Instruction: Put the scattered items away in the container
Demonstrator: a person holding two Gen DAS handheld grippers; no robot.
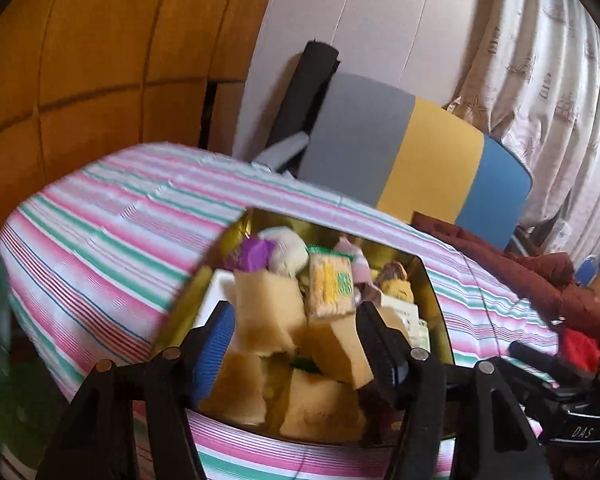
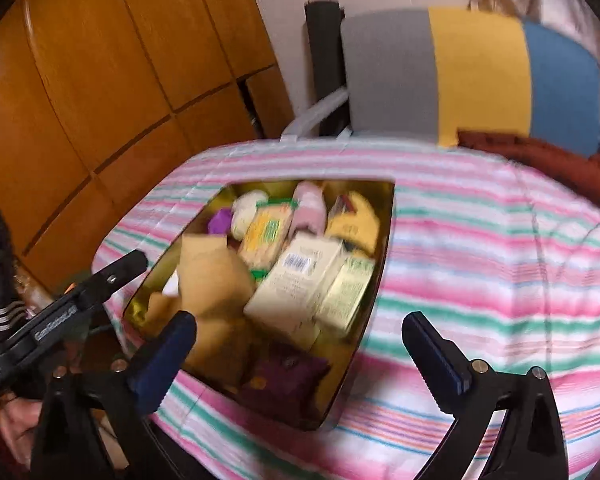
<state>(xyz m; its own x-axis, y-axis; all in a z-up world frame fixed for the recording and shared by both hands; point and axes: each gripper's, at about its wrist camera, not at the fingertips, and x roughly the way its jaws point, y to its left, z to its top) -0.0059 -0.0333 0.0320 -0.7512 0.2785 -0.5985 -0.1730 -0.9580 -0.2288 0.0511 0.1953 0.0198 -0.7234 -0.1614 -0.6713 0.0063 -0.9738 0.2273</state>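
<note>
"DAS" stands on a black hand-held gripper; other print unreadable.

I saw a pink, white and green striped bedcover under a gold-toned tin. Inside lay tan sponges, a purple wrapper and a cream box. Beyond stood a grey, yellow and blue cushion.

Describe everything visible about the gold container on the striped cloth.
The gold container is a shiny, metallic-looking tin with straight walls and rounded corners, lidless, sitting flat on the pink-and-green striped cloth. It is heaped with tan sponge blocks, packets, a cream carton, and purple and pink items. Neither gripper touches it.
</note>
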